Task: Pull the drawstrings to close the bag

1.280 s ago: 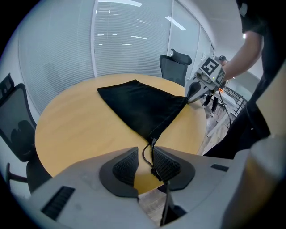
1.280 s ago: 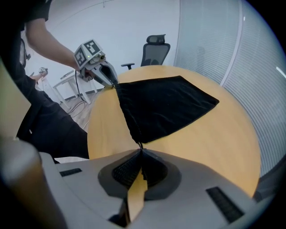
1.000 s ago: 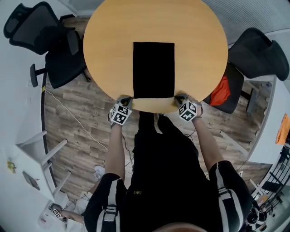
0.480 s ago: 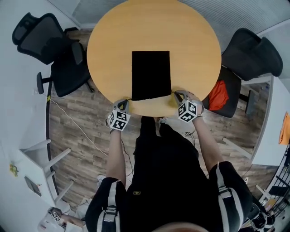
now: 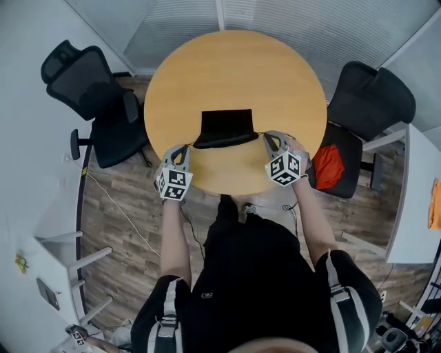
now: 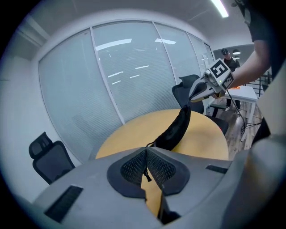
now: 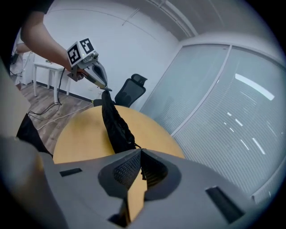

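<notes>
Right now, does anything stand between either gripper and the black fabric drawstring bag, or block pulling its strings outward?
Nothing visible does. The left gripper and right gripper are each shut on a thin black drawstring at the mouth of the black fabric bag, over the round wooden table. The space outward of each gripper looks free.

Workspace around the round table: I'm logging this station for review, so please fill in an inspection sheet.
Surface: round wooden table, only the bag on it.
Job's things: black bag, near edge bunched and stretched between the tools.
Clutter: nothing seen.
Tools: left tool shut on left drawstring; right tool shut on right drawstring.
Cables: cable trailing over the floor.
Surroundings: left chair, right chair with an orange item, glass wall.
</notes>
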